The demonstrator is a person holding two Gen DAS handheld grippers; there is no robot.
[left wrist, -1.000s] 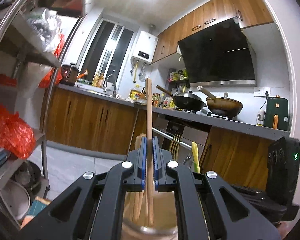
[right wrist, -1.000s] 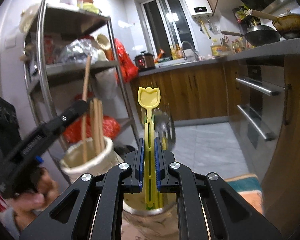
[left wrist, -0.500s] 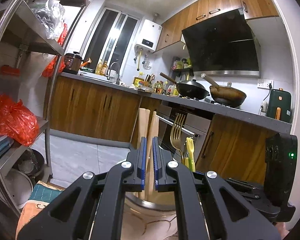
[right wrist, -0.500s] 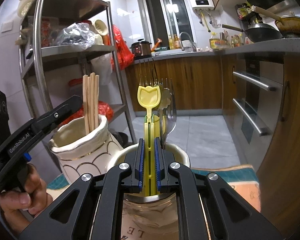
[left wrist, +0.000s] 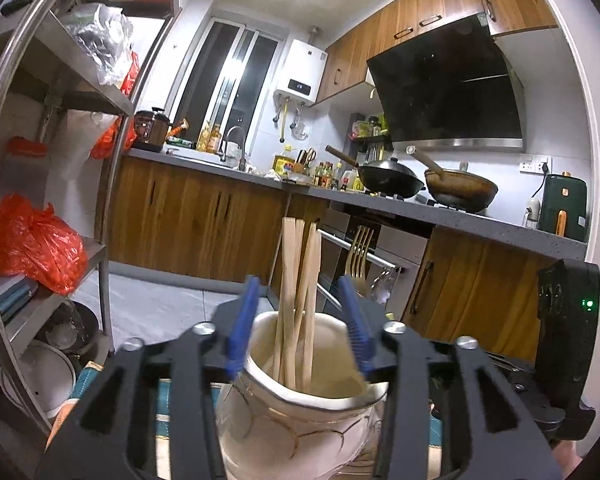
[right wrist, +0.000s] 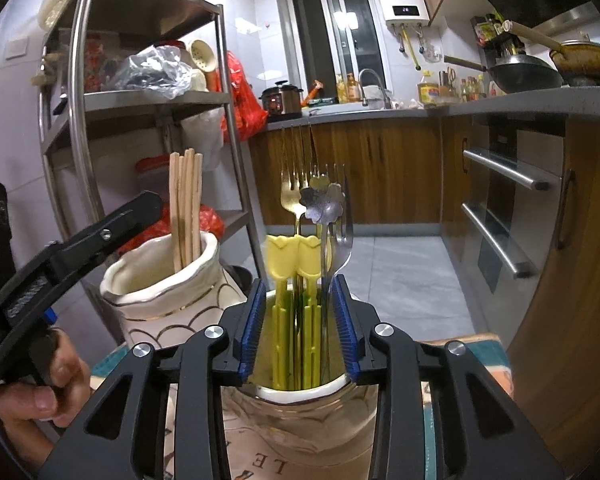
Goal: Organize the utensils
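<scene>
Several wooden chopsticks (left wrist: 300, 280) stand in a cream vase (left wrist: 300, 420) with gold lines. My left gripper (left wrist: 298, 328) straddles them over the vase mouth; its jaws are opening and the pads do not touch the sticks. In the right wrist view, two yellow tulip-ended utensils (right wrist: 296, 256) stand in a lettered jar (right wrist: 300, 420) with a gold fork (right wrist: 290, 196) and a silver fork (right wrist: 342, 240). My right gripper (right wrist: 300, 328) is opening around them, pads clear. The vase (right wrist: 160, 292), its chopsticks (right wrist: 185, 208) and the left gripper (right wrist: 152, 200) show at left.
A steel rack (right wrist: 80, 120) with bags and bowls stands left. Wooden cabinets and an oven with bar handles (right wrist: 500, 168) line the right. Woks (left wrist: 392, 180) sit on the counter. Both containers rest on a patterned mat (right wrist: 496, 352). A hand (right wrist: 40, 392) holds the left gripper.
Both grippers lowered their utensils into the containers and then opened. The chopstick now stands loose in the vase, and the yellow utensil stands loose in the jar.
</scene>
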